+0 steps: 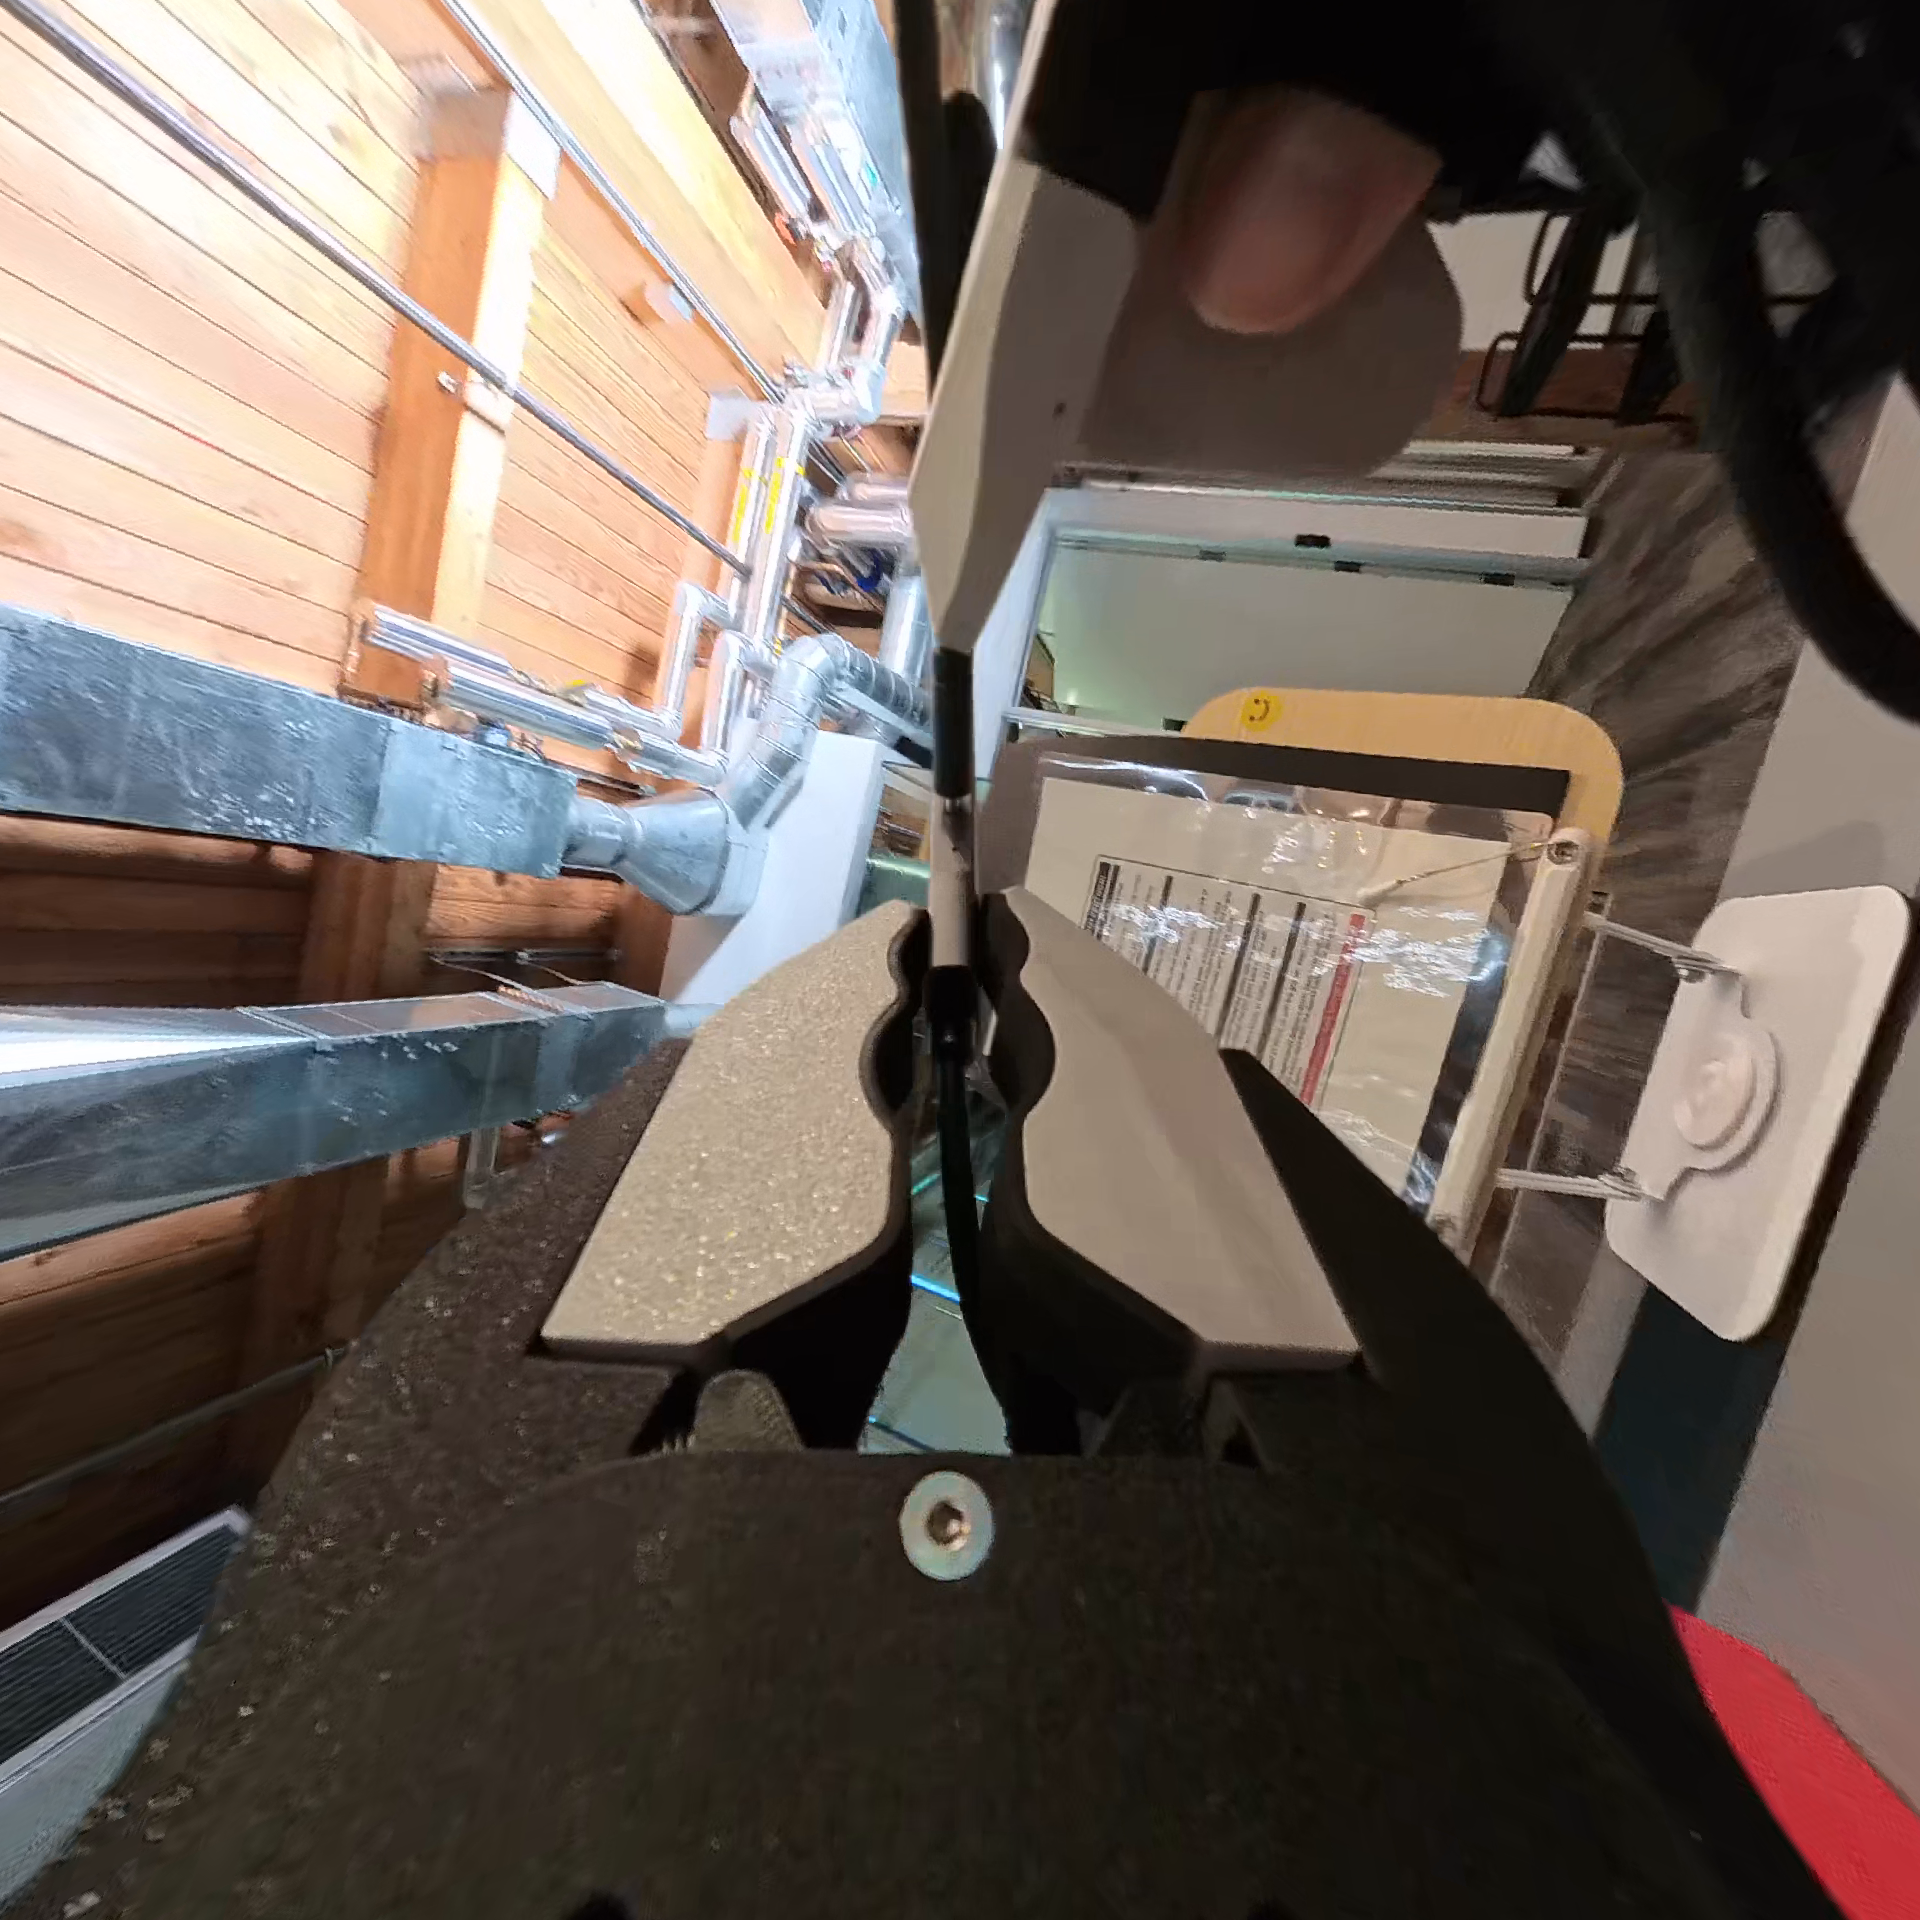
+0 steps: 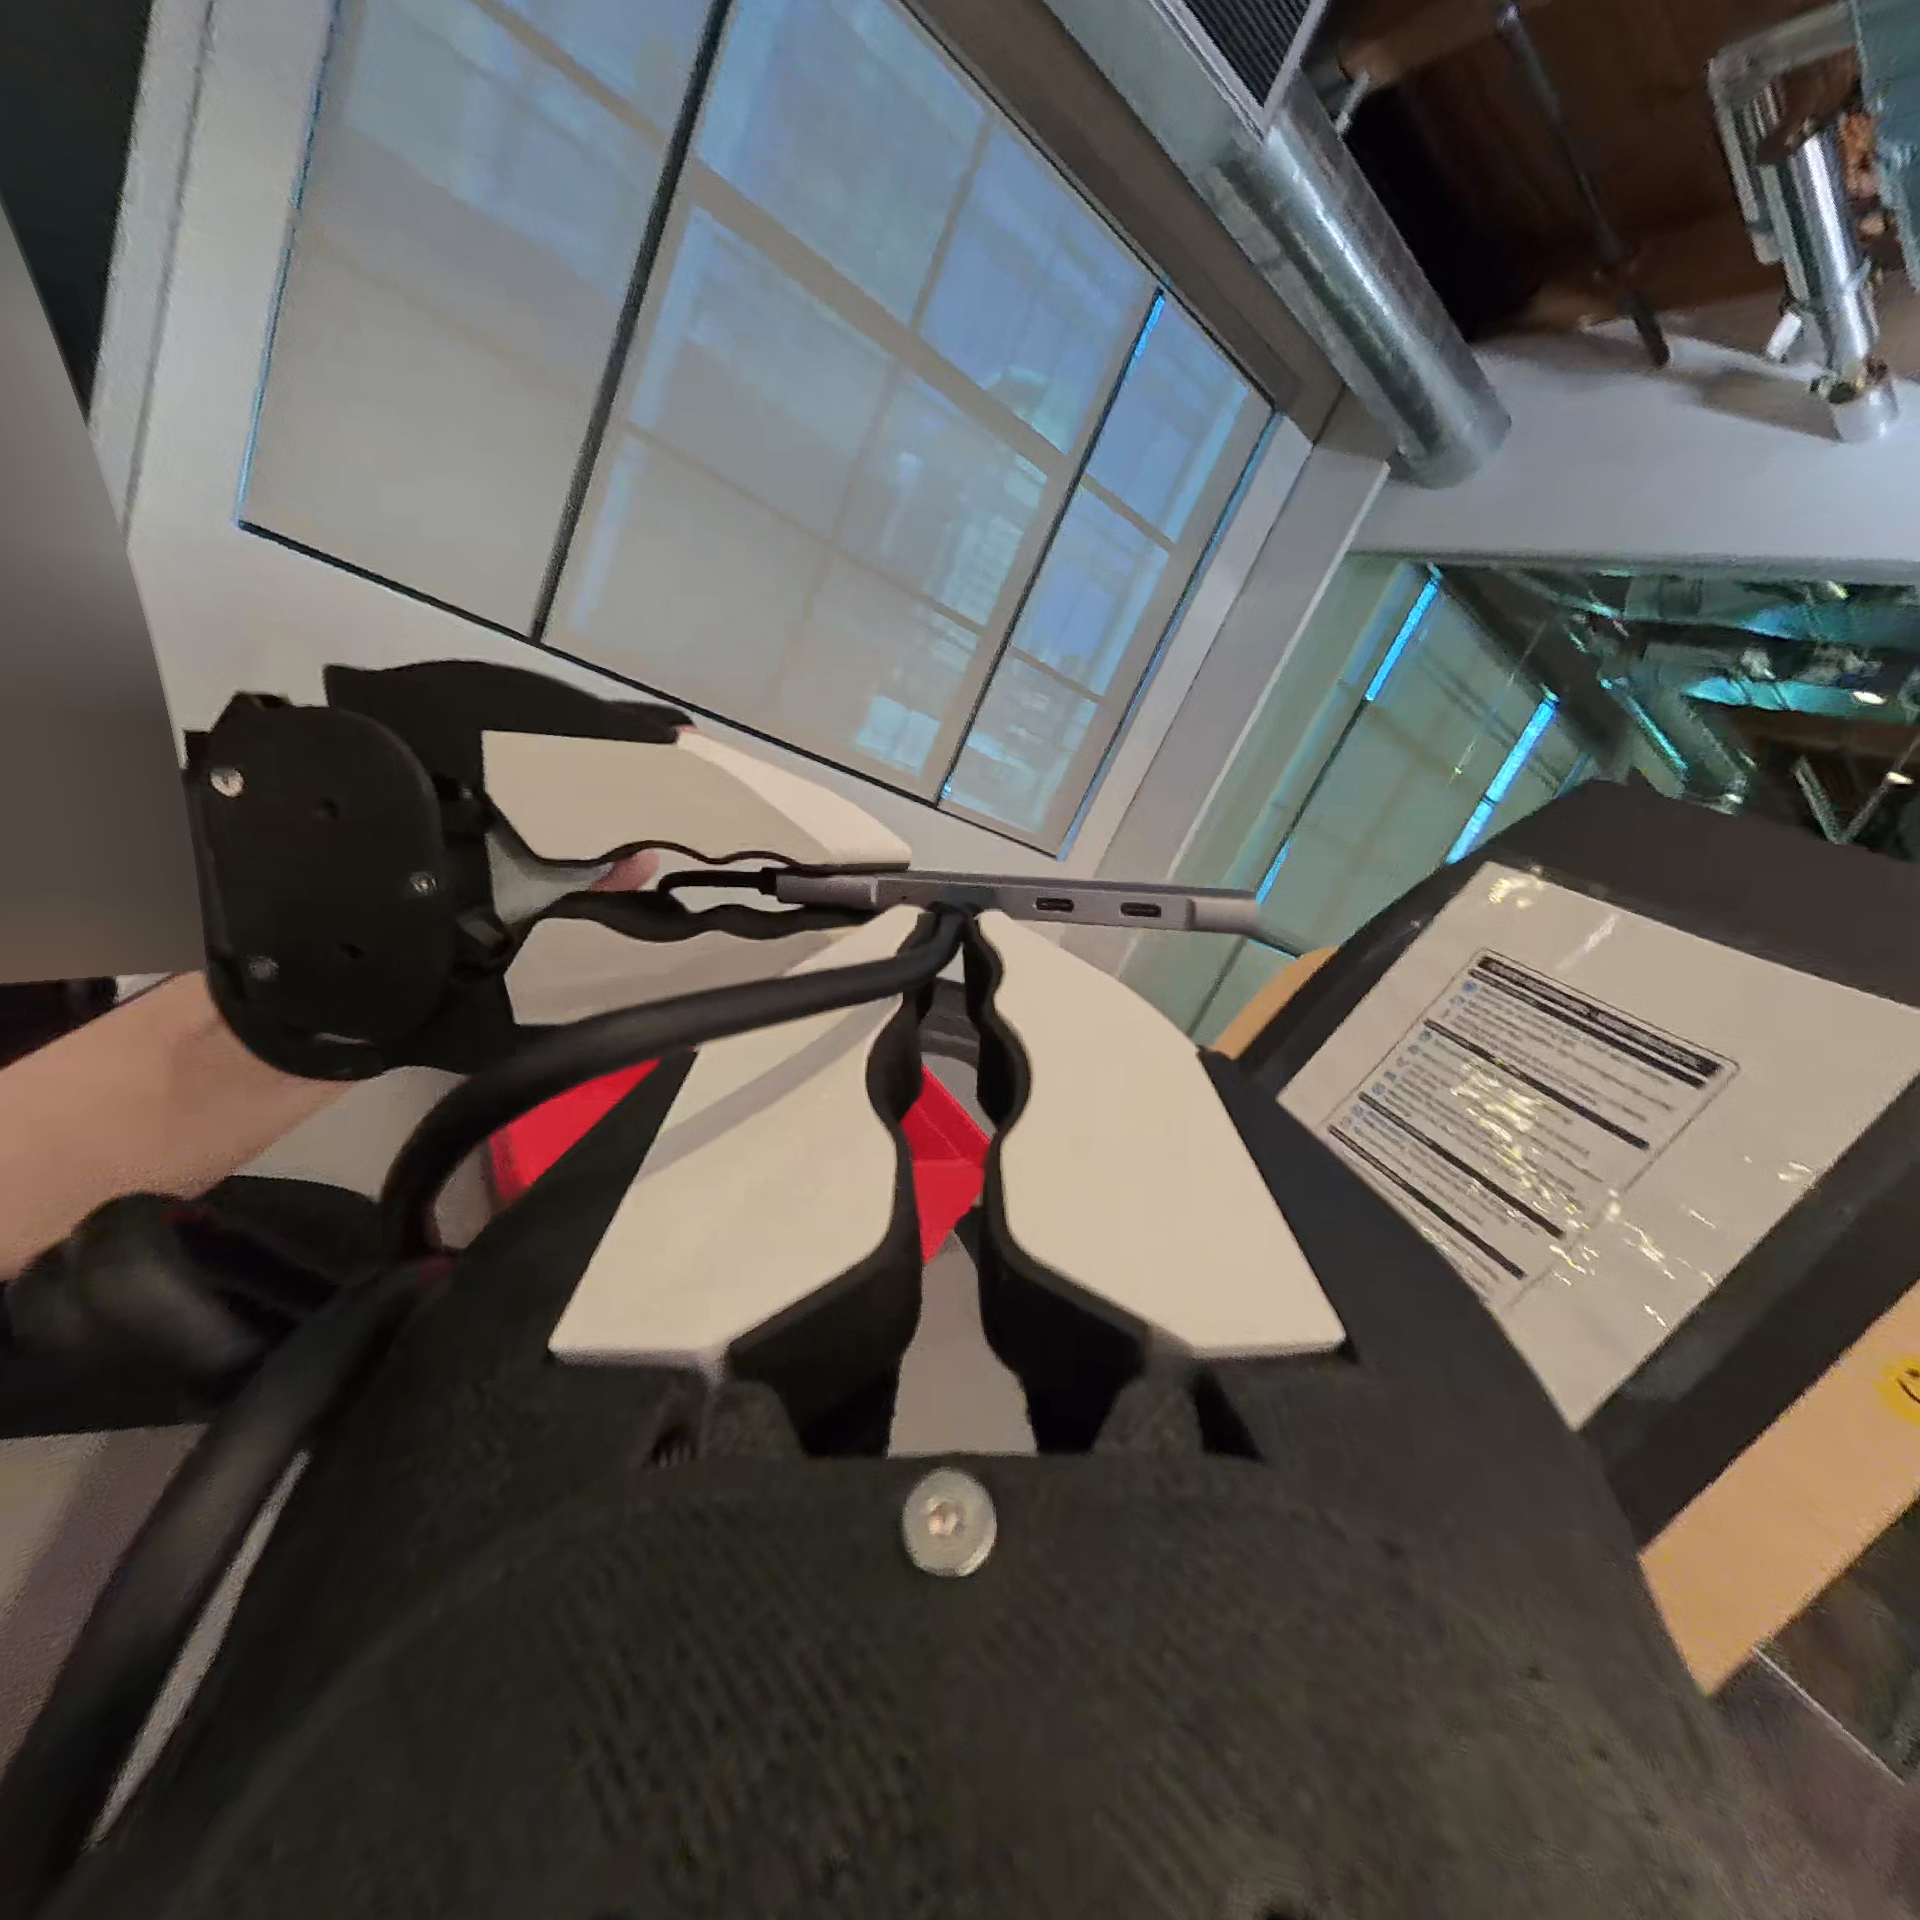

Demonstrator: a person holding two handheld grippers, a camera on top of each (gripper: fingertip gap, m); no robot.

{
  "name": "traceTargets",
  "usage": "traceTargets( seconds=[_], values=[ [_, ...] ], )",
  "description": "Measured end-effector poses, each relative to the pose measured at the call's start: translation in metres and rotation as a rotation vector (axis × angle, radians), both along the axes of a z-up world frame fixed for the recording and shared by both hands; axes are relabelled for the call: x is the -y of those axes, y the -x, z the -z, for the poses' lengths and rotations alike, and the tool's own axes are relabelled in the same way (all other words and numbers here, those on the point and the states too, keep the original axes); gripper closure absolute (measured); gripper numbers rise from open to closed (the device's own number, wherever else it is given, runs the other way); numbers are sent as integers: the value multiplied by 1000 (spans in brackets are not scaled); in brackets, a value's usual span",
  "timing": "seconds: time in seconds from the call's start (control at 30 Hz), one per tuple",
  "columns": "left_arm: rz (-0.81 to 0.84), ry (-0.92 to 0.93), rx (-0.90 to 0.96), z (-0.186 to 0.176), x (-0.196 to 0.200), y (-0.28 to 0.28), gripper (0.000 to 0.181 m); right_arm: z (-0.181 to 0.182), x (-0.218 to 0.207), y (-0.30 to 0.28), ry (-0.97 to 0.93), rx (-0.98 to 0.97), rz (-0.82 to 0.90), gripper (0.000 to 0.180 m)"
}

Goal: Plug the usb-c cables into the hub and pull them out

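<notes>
A slim grey usb-c hub (image 2: 1039, 902) is held level in the air. My left gripper (image 2: 816, 896) is shut on its left end, where the hub's own black lead (image 1: 961, 1164) runs back between the fingers. In the left wrist view my left gripper (image 1: 951, 935) pinches the hub (image 1: 951, 894), seen end-on. My right gripper (image 2: 961, 935) is shut on the plug of a thick black usb-c cable (image 2: 623, 1023), which sits in the hub's near side. It shows at the top of the left wrist view (image 1: 961, 623). Two ports (image 2: 1101, 909) to the right are empty.
A cardboard box with a plastic-covered printed sheet (image 2: 1507, 1101) stands close on the right and also shows in the left wrist view (image 1: 1247, 935). A red object (image 2: 945, 1153) lies below the fingers. A person's forearm (image 2: 104, 1091) holds the left gripper. A window (image 2: 727, 468) is behind. The tips of one gripper are about 4 cm away from the tips of the other.
</notes>
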State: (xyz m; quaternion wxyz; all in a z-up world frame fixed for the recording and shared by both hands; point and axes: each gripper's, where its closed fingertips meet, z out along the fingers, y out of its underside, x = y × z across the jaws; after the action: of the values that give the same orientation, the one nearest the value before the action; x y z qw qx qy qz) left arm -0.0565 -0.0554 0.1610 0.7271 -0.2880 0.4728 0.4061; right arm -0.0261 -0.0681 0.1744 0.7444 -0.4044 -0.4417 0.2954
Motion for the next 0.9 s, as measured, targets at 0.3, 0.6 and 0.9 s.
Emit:
traceTargets(
  seconds=[0.3, 0.6, 0.9],
  values=[
    [50, -65, 21, -16, 29, -3, 172, -15, 24, 0, -135, -59, -11, 175],
    [66, -105, 33, -22, 39, -2, 172, -22, 35, 3, -157, -84, -8, 173],
    [62, -84, 44, -22, 38, -3, 172, -21, 34, 2, -144, -78, -13, 173]
  ],
)
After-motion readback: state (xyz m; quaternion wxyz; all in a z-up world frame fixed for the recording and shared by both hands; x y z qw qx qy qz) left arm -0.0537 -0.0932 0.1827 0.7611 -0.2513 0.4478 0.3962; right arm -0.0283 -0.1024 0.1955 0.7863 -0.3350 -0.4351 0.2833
